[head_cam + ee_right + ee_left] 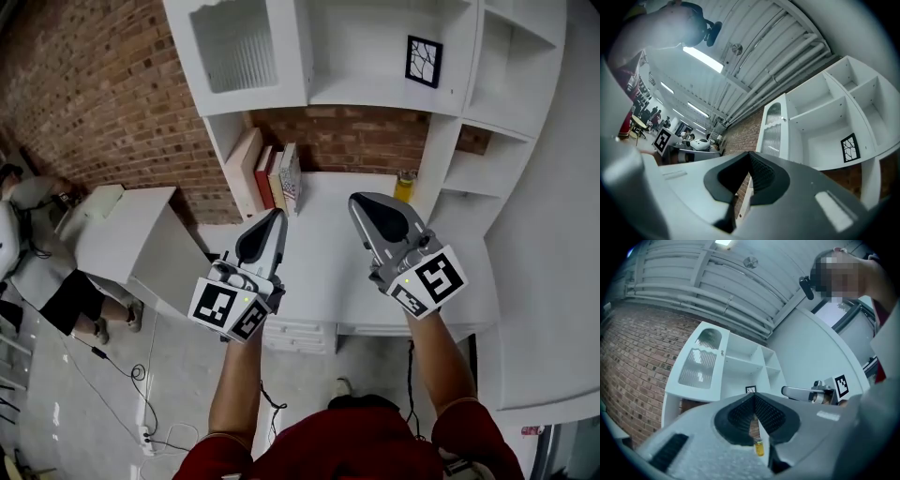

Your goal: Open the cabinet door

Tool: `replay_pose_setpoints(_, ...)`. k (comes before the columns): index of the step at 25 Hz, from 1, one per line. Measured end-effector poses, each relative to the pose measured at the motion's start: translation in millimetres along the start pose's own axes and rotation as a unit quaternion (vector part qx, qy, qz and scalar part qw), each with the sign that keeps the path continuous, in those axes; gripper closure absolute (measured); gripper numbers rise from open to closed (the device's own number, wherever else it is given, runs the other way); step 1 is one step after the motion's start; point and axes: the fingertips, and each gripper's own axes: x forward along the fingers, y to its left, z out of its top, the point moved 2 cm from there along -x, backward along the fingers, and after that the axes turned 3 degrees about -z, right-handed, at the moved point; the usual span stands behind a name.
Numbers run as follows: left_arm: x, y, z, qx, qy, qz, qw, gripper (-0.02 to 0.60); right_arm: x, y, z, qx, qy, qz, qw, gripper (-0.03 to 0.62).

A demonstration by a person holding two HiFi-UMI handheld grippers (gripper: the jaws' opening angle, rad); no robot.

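Note:
The white cabinet door with a ribbed glass pane is closed at the upper left of a white shelf unit; open shelves lie to its right. It also shows in the left gripper view and the right gripper view, with a small knob on its right edge. My left gripper hovers over the desk, shut and empty, its jaws meeting at a point. Beside it, my right gripper is shut and empty too. Both are well below the door and point up toward it.
Several books lean at the desk's back left, and a yellow jar stands at the back right. A framed picture sits on the middle shelf. A low white cabinet, a person and floor cables are to the left.

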Motion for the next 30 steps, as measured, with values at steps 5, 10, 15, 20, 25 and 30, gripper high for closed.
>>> replay_pose_setpoints(5, 56.3, 34.6, -4.2, 0.006, 0.002, 0.025, 0.9997, 0.580, 28.5, -56.9, -9.4, -0.004, 0.001, 0.016, 1.000, 0.582)
replay_pose_setpoints(10, 94.4, 59.4, -2.4, 0.026, 0.010, 0.030, 0.9992, 0.580, 48.8, -90.8, -16.5, 0.004, -0.006, 0.019, 1.000, 0.582)
replay_pose_setpoints(15, 122.4, 80.8, 9.7, 0.034, 0.000, 0.019, 0.9992, 0.580, 73.8, -117.3, -11.2, 0.029, -0.012, 0.003, 1.000, 0.582)
replay_pose_setpoints(20, 151.3, 102.6, 35.9, 0.046, -0.018, -0.003, 0.9988, 0.580, 102.1, -132.1, 7.0, 0.011, -0.015, -0.008, 1.000, 0.582)
replay_pose_setpoints(25, 166.4, 126.3, 60.6, 0.051, -0.033, -0.024, 0.9979, 0.580, 136.3, -130.1, 21.1, -0.015, -0.013, -0.015, 1.000, 0.582)
replay_pose_setpoints(30, 176.6, 151.4, 76.6, 0.067, -0.037, -0.039, 0.9963, 0.580, 167.1, -121.8, 26.7, -0.052, -0.005, -0.024, 0.998, 0.582)
